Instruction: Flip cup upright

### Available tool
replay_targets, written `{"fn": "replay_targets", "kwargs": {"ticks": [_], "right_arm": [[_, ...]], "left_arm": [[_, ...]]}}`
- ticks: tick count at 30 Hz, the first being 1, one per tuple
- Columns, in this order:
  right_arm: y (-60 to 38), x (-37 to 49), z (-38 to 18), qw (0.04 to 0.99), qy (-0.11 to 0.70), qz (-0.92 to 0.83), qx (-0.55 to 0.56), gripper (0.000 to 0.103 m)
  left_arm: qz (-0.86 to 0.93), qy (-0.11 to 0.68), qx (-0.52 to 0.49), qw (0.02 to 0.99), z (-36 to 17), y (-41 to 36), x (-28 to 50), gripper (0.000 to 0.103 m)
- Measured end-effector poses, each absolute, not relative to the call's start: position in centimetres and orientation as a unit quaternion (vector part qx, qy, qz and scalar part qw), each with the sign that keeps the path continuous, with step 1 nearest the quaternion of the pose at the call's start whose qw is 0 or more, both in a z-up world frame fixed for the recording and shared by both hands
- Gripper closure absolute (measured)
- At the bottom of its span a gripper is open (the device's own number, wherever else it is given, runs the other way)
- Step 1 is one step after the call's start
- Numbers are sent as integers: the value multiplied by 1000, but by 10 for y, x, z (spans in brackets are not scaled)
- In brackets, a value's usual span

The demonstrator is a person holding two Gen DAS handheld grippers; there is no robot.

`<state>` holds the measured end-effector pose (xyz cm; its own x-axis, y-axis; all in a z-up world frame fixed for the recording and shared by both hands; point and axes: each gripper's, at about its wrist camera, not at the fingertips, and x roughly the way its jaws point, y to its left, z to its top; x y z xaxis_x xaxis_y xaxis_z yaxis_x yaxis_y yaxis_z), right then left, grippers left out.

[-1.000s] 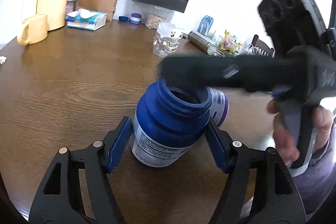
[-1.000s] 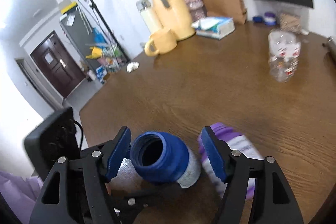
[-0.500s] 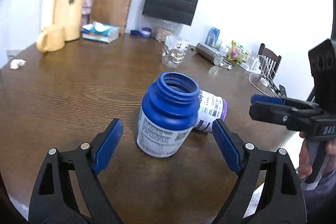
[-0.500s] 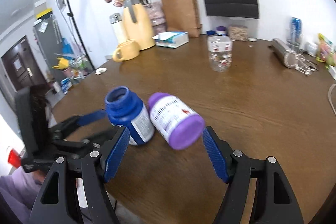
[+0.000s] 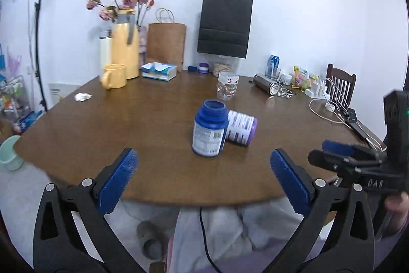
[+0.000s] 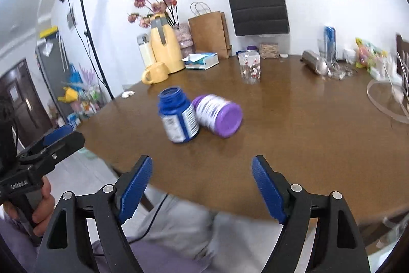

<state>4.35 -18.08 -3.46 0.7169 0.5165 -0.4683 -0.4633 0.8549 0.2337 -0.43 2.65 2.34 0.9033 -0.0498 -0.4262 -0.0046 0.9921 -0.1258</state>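
A blue bottle (image 5: 209,134) (image 6: 179,119) stands upright on the brown table (image 5: 102,124) (image 6: 306,132), mouth open at the top. Against its right side lies a purple bottle (image 5: 241,128) (image 6: 218,114), tipped over, its purple base toward the right wrist camera. My left gripper (image 5: 203,163) is open and empty, held back at the table's near edge. My right gripper (image 6: 202,168) is also open and empty, off the near edge. Each one shows in the other's view: the right gripper (image 5: 340,152) at the right, the left gripper (image 6: 56,140) at the left.
Further back stand a clear glass cup (image 5: 227,86), a yellow mug (image 5: 113,76), a yellow jug (image 5: 125,53), a tissue box (image 5: 158,71) and a steel flask (image 5: 264,85). Cables and a chair (image 5: 340,86) are at the right. A person's legs show below the table edge.
Both grippers have drawn back from the two bottles to the table's near edge. The left gripper's fingers no longer flank the blue bottle, which stays standing.
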Motion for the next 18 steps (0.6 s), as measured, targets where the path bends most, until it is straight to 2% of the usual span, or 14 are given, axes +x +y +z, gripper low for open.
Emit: {"fn": "replay_targets", "kwargs": {"ticks": [18], "right_arm": [[-183,24,-39,940,245,238,25,19]], "left_arm": [[30,226,-41,973,18,15,-22,0]]}}
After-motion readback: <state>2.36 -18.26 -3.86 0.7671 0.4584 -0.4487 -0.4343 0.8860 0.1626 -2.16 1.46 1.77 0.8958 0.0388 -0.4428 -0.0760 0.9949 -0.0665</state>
